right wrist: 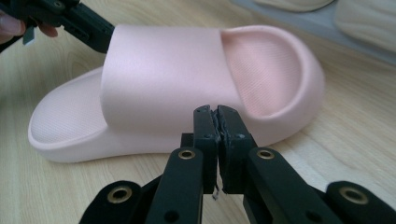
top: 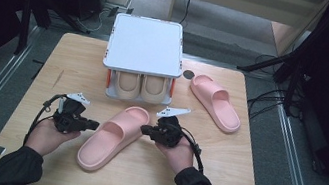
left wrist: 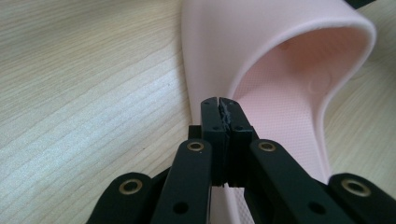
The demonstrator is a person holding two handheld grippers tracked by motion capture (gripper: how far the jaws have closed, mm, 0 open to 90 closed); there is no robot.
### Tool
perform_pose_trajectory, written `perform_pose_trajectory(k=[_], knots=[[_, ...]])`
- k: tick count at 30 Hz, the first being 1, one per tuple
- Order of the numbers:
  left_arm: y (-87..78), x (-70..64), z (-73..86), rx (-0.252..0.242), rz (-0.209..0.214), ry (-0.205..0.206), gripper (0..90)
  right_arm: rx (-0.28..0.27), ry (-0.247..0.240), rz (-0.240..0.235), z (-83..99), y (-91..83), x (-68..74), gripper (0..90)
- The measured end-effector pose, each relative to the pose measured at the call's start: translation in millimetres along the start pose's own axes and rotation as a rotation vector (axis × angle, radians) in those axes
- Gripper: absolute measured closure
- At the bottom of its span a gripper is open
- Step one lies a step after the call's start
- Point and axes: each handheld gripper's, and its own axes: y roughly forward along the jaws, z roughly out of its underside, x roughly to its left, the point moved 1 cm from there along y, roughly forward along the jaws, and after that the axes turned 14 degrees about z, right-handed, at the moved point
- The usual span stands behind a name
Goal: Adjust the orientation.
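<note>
A pink slipper (top: 111, 139) lies slanted in the middle of the wooden table (top: 225, 173), toe toward the rack. My left gripper (top: 94, 124) is at its left side and my right gripper (top: 144, 129) at its right side, both level with the strap. In the left gripper view the jaws (left wrist: 219, 100) are shut with nothing between them, tips right at the slipper's (left wrist: 289, 93) side edge. In the right gripper view the jaws (right wrist: 215, 109) are also shut and empty, just in front of the strap (right wrist: 163, 74). The left gripper's black tip (right wrist: 88, 25) shows beyond the slipper.
A second pink slipper (top: 215, 102) lies at the right of the table. A small rack with a white top (top: 145, 43) stands at the back centre, holding two beige slippers (top: 140, 86) on its lower shelf. A small black disc (top: 188, 74) sits beside the rack.
</note>
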Motion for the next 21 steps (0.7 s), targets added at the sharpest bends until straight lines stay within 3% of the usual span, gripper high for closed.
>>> perform_pose_trajectory(k=[3, 9, 21], knots=[[5.2, 0.4, 0.7, 0.024, 0.002, 0.001, 88.8, 0.018, -0.016, -0.004, 1.1, 5.2, 3.4, 87.6], [4.9, 2.0, 1.8, 0.019, 0.020, -0.008, 89.0, 0.007, -0.020, 0.002, 0.2, 7.4, 2.6, 86.6], [9.3, -8.9, 8.3, 0.019, 0.050, -0.011, 89.1, 0.000, -0.040, 0.038, -7.1, 12.4, 0.1, 88.0]])
